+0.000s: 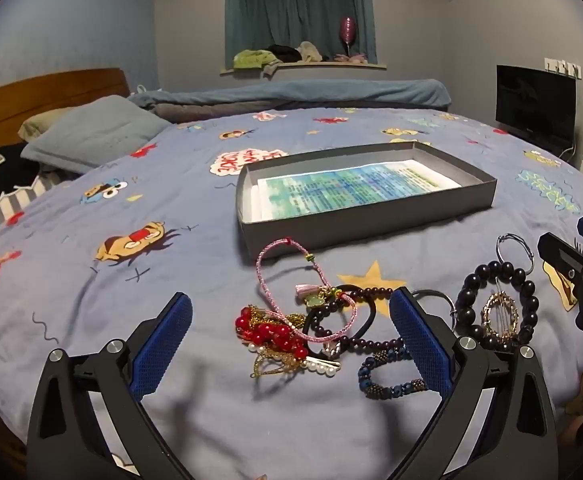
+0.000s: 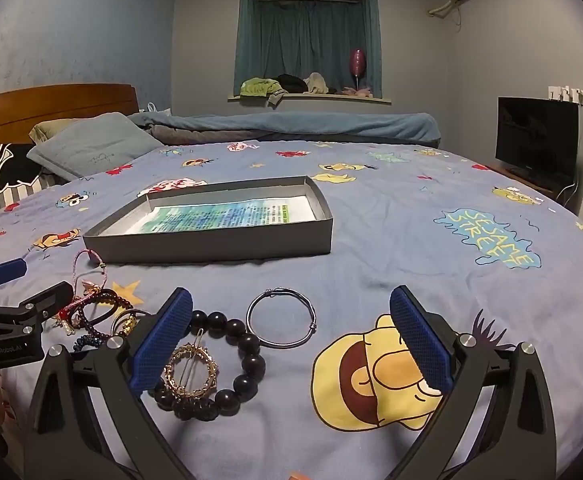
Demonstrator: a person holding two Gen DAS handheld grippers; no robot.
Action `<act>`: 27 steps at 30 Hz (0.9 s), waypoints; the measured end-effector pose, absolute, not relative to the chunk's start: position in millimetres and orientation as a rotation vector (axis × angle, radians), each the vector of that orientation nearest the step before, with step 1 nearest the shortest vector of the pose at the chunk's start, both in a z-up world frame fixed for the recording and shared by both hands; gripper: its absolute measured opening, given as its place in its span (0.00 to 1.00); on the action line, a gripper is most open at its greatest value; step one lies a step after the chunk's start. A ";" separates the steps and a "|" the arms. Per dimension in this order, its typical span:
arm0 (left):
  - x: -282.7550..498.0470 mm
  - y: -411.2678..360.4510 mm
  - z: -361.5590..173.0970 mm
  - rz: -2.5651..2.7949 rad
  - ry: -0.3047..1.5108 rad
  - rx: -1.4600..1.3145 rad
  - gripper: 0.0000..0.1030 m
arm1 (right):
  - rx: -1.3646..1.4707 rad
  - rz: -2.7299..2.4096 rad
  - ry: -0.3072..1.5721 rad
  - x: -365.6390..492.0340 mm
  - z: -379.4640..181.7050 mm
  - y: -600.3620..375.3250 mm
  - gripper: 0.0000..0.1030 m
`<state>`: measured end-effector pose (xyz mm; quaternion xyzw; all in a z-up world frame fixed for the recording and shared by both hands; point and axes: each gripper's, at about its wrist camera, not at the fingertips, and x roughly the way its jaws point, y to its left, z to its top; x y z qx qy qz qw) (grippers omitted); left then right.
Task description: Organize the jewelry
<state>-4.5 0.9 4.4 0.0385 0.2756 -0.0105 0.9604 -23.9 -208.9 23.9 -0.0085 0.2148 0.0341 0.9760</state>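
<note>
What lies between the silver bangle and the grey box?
Only bare bedspread, best seen in the right wrist view: silver bangle in front, grey box beyond.

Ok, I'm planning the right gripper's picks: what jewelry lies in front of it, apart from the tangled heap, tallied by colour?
Black: 1, bead bracelet
Gold: 1, round hair clip
Silver: 1, thin bangle
Total: 3

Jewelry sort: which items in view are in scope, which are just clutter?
In scope: grey box, tangled jewelry pile, black bead bracelet, gold hair clip, silver bangle.
Clutter: pillow, folded blanket, TV, windowsill clothes.
</note>
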 end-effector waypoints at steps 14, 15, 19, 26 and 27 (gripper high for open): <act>-5.4 -0.4 5.3 -0.019 0.552 0.079 0.95 | -0.017 0.069 0.434 -23.3 23.8 -209.0 0.95; -5.4 -0.3 5.4 -0.019 0.552 0.079 0.95 | -0.018 0.069 0.433 -23.7 24.1 -209.0 0.95; -5.4 -0.5 5.4 -0.018 0.551 0.080 0.95 | -0.018 0.069 0.434 -23.7 24.1 -209.0 0.95; -6.1 -0.5 6.3 -0.020 0.552 0.082 0.95 | -0.018 0.068 0.431 -24.0 24.4 -209.3 0.95; -6.0 -0.8 6.0 -0.020 0.552 0.082 0.95 | -0.018 0.068 0.432 -23.5 24.1 -209.4 0.95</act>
